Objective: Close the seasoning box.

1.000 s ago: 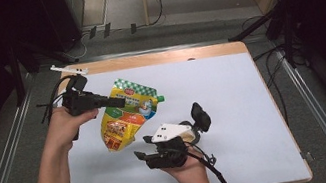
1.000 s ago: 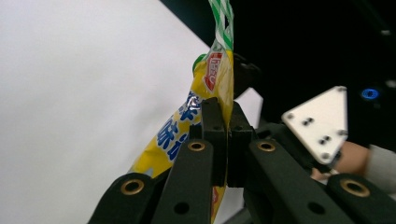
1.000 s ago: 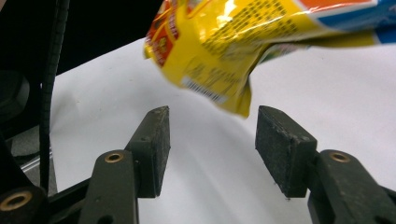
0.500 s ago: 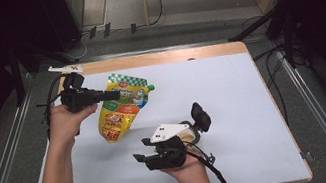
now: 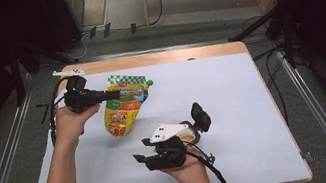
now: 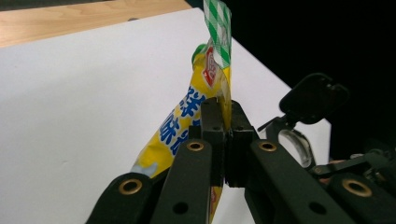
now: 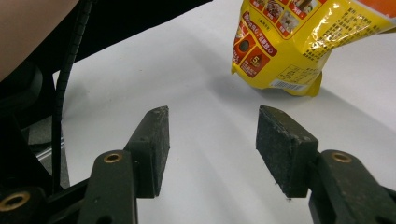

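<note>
Over the left half of the white table [image 5: 231, 89], the left gripper [image 5: 112, 95] is clamping the yellow pouch [image 5: 124, 113] by its upper edge, near the green-checked top strip. Left gripper view is showing both pads [image 6: 212, 122] pressed together on the pouch film, with the green checked strip [image 6: 219, 28] sticking up above the jaws and the pouch body hanging down and to the left. From the high view the pouch is hanging tilted, with its bottom corner touching or just above the table surface; can't tell which. The green cap [image 5: 149, 82] is poking out at the pouch's upper right corner.

The right gripper [image 5: 143, 157] is sitting near the front-centre of the table, well apart from the pouch, in the person's right hand [image 5: 189, 168]. Its jaws are standing apart with nothing between them; right gripper view is showing bare table between the pads [image 7: 152, 140] and the pouch's bottom end [image 7: 289, 51] ahead and to the right. The gripper's grey plate [image 5: 168, 131] is facing up.
</note>
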The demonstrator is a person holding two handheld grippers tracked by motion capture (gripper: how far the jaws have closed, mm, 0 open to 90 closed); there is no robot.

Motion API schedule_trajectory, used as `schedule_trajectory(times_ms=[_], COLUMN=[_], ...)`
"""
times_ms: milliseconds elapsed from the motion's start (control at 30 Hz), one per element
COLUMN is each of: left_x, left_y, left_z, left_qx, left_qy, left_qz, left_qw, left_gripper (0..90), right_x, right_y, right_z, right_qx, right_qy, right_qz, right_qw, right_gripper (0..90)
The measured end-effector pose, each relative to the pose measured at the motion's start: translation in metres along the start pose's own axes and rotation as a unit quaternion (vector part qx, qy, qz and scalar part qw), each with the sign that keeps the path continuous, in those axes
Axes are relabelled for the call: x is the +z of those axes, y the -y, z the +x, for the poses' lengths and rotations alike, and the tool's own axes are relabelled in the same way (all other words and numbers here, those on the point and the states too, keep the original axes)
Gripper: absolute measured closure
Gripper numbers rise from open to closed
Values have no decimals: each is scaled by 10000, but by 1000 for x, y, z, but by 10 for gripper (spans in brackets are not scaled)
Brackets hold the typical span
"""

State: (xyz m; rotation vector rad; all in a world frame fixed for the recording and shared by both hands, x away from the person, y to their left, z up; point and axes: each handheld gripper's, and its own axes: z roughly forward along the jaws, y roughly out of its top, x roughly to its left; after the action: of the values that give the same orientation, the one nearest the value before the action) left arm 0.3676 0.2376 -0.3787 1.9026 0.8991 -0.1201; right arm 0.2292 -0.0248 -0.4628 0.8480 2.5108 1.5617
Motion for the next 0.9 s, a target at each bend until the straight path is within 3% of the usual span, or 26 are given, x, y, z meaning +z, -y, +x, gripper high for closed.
schedule_trajectory(times_ms=[233,433,533,900], left_x=[2,-2,-4,-16], left_y=[1,1,1,-2], left_z=[-1,-3,-4,-13], left_qx=[91,202,273,356], left_qy=[-70,-180,-109,-191], left_qz=[147,63,15,20], left_qw=[9998,9996,9996,9992], left_gripper=[859,827,808,688], right_x=[1,1,1,1], right_y=[0,0,1,1], right_z=[1,1,1,1], right_qx=[-27,-22,-18,-30], right_qy=[-10,-17,-15,-2], right_qz=[25,31,52,84], right_qw=[10000,10000,10000,10000], right_gripper=[455,455,456,456])
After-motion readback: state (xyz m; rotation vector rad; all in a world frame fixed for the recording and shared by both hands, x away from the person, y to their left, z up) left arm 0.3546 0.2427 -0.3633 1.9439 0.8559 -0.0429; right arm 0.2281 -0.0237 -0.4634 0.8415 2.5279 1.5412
